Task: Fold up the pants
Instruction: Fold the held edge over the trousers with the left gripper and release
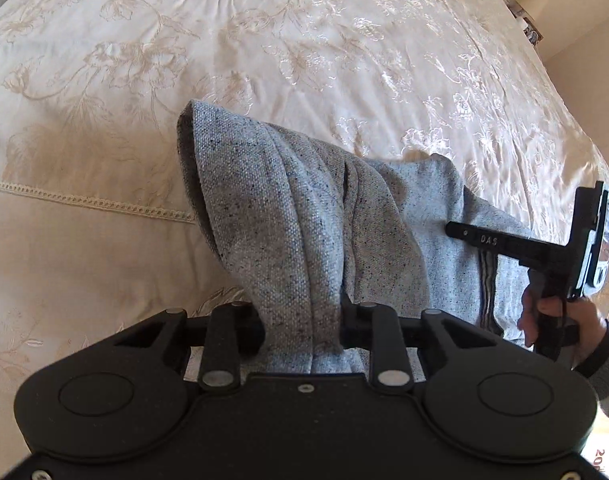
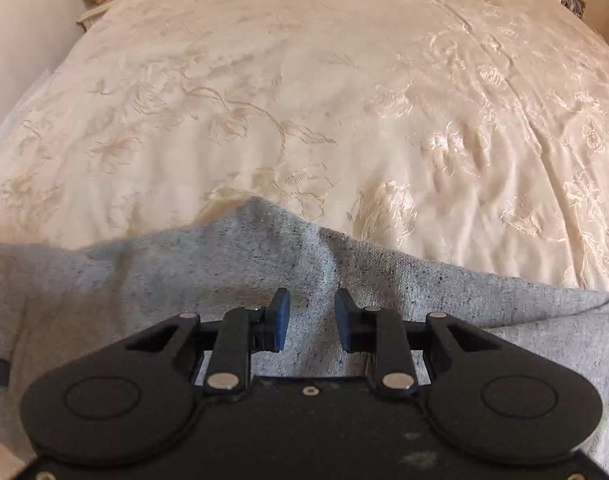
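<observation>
While left gripper [image 1: 300, 328] pinches grey pants [image 1: 304, 220], bedspread [image 1: 264, 40] beneath

Pants [image 2: 144, 280] on bedspread [image 2: 304, 100]

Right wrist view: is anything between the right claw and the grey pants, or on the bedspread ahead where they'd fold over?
Nothing visible. The right claw sits directly over the grey pants, with fabric showing between its fingers, apart in this view. The cream bedspread beyond the pants shows only wrinkles. The left claw already grips a bunch of the same pants.
</observation>
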The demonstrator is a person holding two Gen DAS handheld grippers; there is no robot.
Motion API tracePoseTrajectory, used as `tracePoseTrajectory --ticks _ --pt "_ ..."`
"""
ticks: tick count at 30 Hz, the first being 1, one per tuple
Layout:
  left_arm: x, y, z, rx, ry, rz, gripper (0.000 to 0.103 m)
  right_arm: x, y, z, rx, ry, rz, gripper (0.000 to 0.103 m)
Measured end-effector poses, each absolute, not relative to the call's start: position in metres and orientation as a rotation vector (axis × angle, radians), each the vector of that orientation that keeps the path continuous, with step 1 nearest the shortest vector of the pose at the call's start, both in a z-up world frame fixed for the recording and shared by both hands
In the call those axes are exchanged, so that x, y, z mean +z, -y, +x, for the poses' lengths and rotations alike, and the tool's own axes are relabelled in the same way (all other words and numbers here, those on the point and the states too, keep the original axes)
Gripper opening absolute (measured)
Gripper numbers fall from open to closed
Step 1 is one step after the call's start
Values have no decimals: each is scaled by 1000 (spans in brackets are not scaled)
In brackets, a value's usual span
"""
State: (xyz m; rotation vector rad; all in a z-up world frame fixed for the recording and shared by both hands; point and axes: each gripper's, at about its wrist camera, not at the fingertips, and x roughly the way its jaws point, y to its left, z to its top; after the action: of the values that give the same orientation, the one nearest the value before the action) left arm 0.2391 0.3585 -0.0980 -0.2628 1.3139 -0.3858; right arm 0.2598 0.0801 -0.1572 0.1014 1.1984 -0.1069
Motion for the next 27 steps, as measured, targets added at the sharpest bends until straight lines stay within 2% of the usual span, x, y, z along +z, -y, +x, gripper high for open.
tracePoseTrajectory --ticks 7,11,15,22,27 --pt "-76 -348 233 -381 -1277 -243 34 -155 -103 196 -54 -1256 124 27" --pt "-57 -321 226 -382 -1243 -185 34 -149 -116 132 4 -1333 181 27" --pt "-35 -291 218 -368 -1196 -102 33 -135 -120 91 79 -1331 150 27" --pt "9 -215 200 -346 -1117 4 33 -90 -57 82 84 -1158 284 28" --pt "25 -127 190 -366 -1079 47 33 -88 16 86 24 -1127 355 28"
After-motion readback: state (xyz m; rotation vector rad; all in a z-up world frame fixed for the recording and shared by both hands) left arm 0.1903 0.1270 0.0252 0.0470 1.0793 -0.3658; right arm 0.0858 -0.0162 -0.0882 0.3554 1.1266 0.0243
